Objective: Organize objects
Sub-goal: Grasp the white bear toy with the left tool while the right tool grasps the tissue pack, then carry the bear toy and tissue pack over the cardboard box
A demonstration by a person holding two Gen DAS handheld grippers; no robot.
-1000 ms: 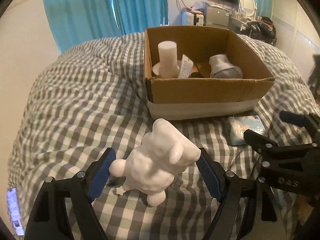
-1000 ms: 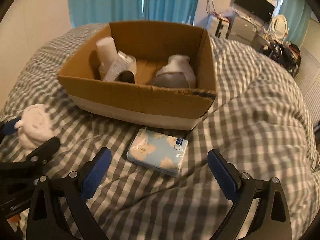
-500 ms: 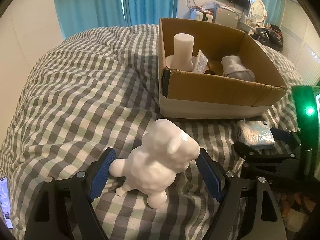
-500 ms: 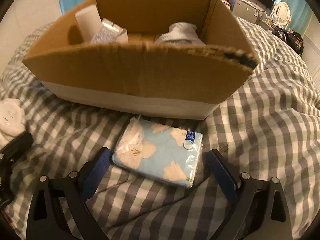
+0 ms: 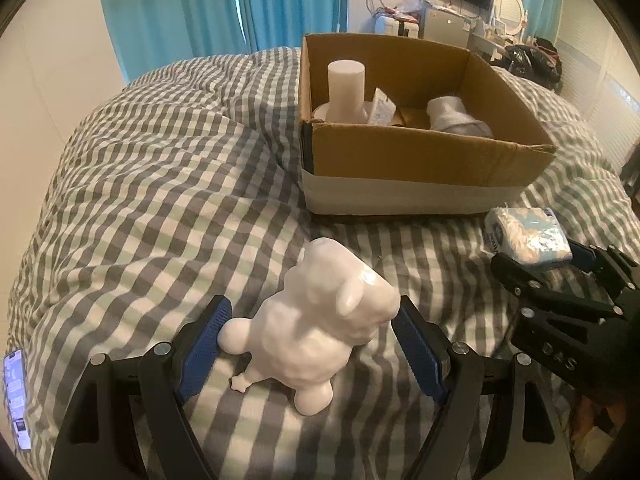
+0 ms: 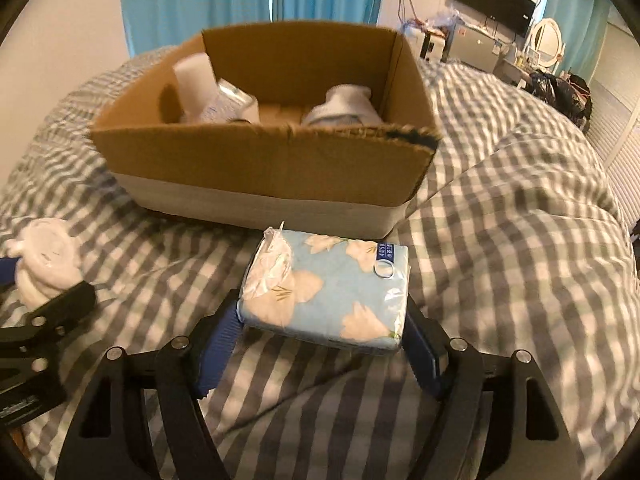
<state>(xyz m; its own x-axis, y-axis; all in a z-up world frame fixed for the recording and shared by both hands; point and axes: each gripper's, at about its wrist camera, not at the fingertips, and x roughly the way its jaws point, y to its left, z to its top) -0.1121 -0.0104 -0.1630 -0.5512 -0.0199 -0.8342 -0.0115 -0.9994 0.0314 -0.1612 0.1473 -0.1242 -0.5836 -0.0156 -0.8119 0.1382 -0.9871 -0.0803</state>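
Observation:
My left gripper [image 5: 310,350] is shut on a white bear-like figurine [image 5: 316,332], which also shows at the left of the right wrist view [image 6: 44,264]. My right gripper [image 6: 322,348] is shut on a blue tissue pack with white leaf print [image 6: 332,292] and holds it just above the bed; the pack also shows in the left wrist view [image 5: 528,236]. An open cardboard box [image 5: 412,160] stands beyond both, holding a white cylinder [image 5: 346,84], a small packet [image 5: 382,106] and a white rolled cloth [image 5: 456,118]. The box also shows in the right wrist view [image 6: 272,168].
Everything rests on a bed with a grey and white checked quilt [image 5: 160,184]. A phone [image 5: 16,400] lies at the quilt's left edge. Blue curtains [image 5: 200,12] and cluttered furniture [image 5: 452,20] stand behind the bed.
My right gripper has closed on the tissue pack and lifted it off the quilt. My left gripper still holds the figurine and has shifted only slightly.

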